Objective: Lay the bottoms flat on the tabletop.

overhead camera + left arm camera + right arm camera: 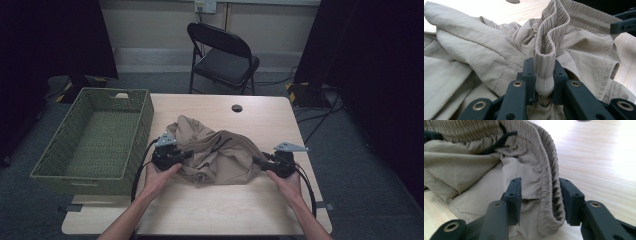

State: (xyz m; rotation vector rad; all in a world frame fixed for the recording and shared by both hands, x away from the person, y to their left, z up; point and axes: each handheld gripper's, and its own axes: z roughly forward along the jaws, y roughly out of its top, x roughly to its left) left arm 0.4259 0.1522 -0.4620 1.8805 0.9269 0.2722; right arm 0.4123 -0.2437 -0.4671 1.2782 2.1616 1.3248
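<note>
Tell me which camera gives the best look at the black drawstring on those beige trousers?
The right gripper view: the black drawstring lies close up against the gathered elastic waistband. The left gripper view shows the waistband pinched in the hand-held gripper, without a cord I can make out; the high view shows the trousers as a crumpled heap.

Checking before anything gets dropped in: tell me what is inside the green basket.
The green woven basket shows only its own woven floor, nothing lying in it. The strip just behind its near wall is hidden from the high view.

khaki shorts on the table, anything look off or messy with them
The khaki shorts lie crumpled in a heap. The left gripper pinches the waistband folded double; the right gripper jaws merely straddle it. No damage visible.
</note>
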